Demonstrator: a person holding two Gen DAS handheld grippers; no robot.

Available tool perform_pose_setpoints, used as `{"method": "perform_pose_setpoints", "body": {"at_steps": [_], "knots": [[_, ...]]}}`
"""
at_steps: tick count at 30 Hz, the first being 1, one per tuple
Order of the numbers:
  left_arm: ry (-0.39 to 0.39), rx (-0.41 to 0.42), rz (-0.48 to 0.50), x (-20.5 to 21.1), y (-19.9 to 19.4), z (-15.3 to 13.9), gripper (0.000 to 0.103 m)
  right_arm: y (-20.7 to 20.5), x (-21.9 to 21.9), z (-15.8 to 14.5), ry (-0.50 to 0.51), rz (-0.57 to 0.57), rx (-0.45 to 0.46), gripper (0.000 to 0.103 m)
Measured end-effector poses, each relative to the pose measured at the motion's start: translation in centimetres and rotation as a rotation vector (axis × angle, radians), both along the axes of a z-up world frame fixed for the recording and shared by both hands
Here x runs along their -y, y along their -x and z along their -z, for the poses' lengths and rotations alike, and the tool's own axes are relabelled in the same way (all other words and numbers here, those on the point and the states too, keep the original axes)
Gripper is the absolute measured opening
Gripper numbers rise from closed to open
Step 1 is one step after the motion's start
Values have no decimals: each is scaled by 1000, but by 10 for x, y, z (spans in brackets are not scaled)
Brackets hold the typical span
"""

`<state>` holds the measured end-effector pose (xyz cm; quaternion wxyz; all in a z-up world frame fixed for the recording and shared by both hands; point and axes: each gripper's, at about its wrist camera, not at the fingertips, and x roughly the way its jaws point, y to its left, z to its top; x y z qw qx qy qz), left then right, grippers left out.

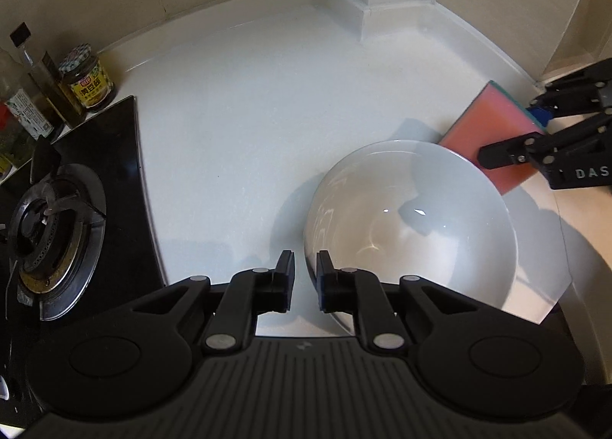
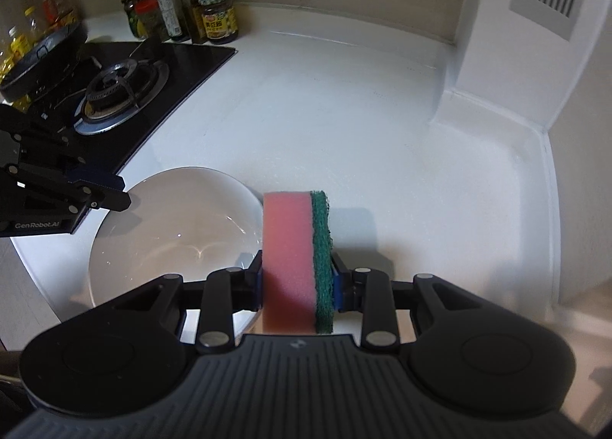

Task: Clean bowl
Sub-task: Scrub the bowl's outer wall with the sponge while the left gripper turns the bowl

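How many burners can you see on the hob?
1: the burner at the end of the hob nearest the bowl. A dark pan sits further left and may hide another.

bowl (image 1: pixel 413 224): glossy white ceramic, smooth
sponge (image 2: pixel 290 259): pink foam, rough green scouring layer
surface (image 1: pixel 248 125): smooth white, slight sheen
hob (image 2: pixel 183 67): glossy black glass, metal burner ring

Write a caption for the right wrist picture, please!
Right gripper squeezes a pink-and-green sponge beside a white bowl.
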<state>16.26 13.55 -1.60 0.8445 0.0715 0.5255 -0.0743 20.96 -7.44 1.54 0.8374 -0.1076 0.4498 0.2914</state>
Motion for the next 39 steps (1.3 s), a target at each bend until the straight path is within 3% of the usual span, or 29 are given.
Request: {"method": "perform_pose_setpoints", "body": {"at_steps": [10,18,27,31,39], "knots": [[-81,-25,58,17,-7,12,10,6,5,0,7,1,-23,28],[-117,-3,194,21,-14,15,10,-4,-5,-7,63,-44,-26,28],[-175,-15,190,31,-22,16,11,-2,-8,-10,100,-71,-27,28],[-153,-7,191,28,-21,16,10,-6,-9,-8,98,-77,-38,28],[-167,7,340,25,-27,15,10,-11,-15,-6,106,-99,-22,28]]}}
